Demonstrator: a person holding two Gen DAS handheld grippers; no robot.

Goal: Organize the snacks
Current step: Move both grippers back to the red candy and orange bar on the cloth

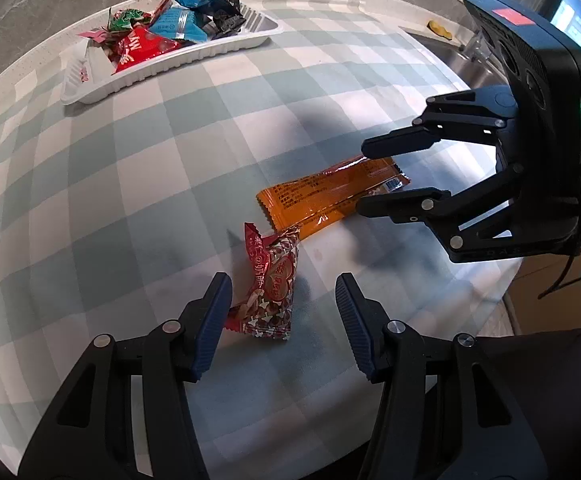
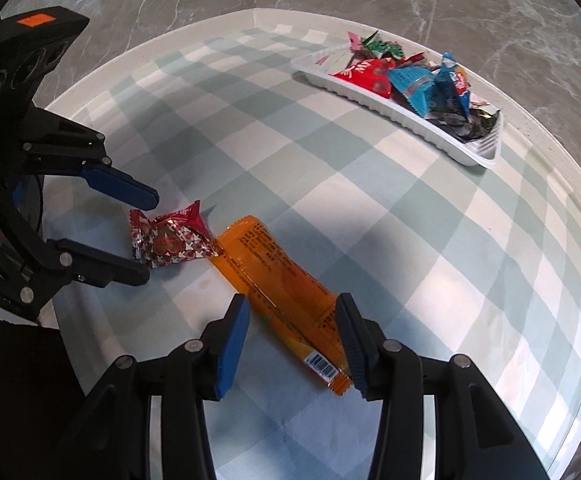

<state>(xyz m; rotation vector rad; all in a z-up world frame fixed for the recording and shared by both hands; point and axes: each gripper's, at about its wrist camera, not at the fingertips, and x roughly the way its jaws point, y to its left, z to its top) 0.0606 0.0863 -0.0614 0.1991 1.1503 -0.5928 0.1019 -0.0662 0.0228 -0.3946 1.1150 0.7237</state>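
Note:
A red patterned candy packet (image 1: pixel 270 284) (image 2: pixel 170 240) lies on the checked tablecloth (image 1: pixel 130 180). My left gripper (image 1: pixel 282 284) (image 2: pixel 148 238) stands open around it, the packet close to the left pad and apart from the right one. Beside it lies a long orange snack packet (image 1: pixel 330 196) (image 2: pixel 274 272). My right gripper (image 2: pixel 292 308) (image 1: pixel 362 178) is open astride its barcode end, with a gap at the left pad. A white ribbed tray (image 1: pixel 150 76) (image 2: pixel 370 98) at the back of the table holds several red, blue, green and black snack packets.
A grey marble wall runs behind the table. In the left wrist view a steel sink (image 1: pixel 450 56) with a yellow sponge (image 1: pixel 440 28) lies past the right gripper, with bottles beyond. The table's edge falls away at the right, above a cardboard box (image 1: pixel 550 280).

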